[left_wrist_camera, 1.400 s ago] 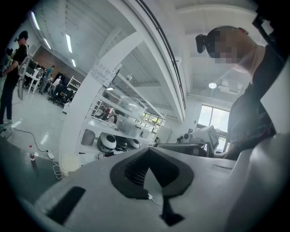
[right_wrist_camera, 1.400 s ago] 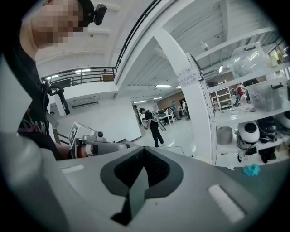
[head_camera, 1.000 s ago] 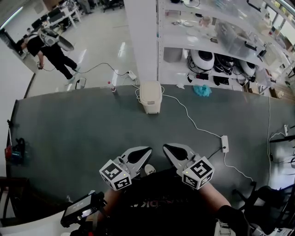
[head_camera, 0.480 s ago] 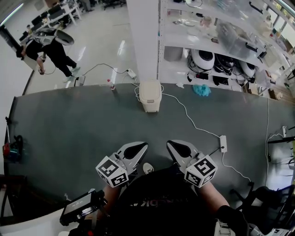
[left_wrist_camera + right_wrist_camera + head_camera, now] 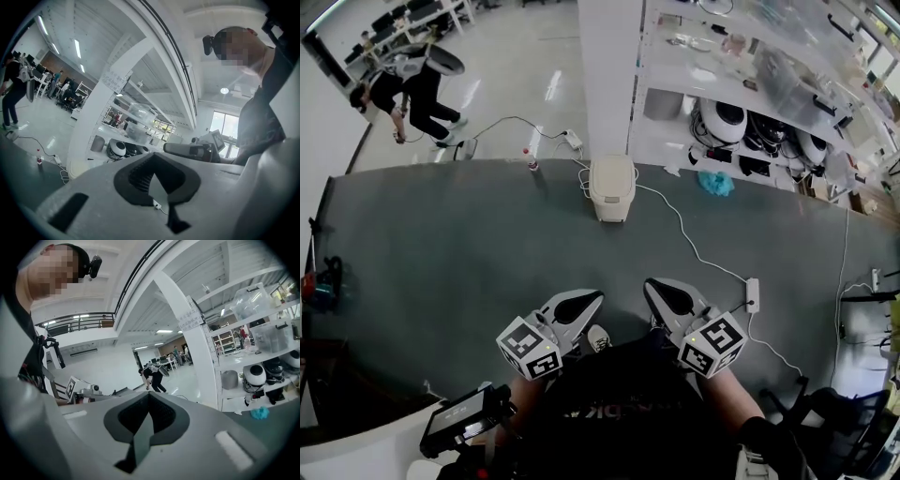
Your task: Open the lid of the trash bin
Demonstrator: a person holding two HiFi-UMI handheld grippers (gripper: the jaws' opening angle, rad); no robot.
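The cream trash bin (image 5: 611, 187) stands with its lid down at the far edge of the dark grey table (image 5: 441, 253), in front of a white pillar. My left gripper (image 5: 584, 302) and right gripper (image 5: 661, 291) hover side by side over the table's near edge, close to my body and well short of the bin. Both point toward the far side. Neither touches anything. In the left gripper view the left gripper (image 5: 152, 161) has its dark pads together with nothing between them. The right gripper (image 5: 149, 399) looks the same in its own view. The bin shows in neither gripper view.
A white cable (image 5: 694, 248) runs from the bin across the table to a power strip (image 5: 755, 293) at the right. A small bottle (image 5: 531, 161) and a teal cloth (image 5: 716, 183) lie along the far edge. Shelves (image 5: 750, 112) stand behind. A person (image 5: 412, 94) walks at the back left.
Both grippers have stayed where they were, still closed. The head view has shifted a little, and the person at the back left has moved on.
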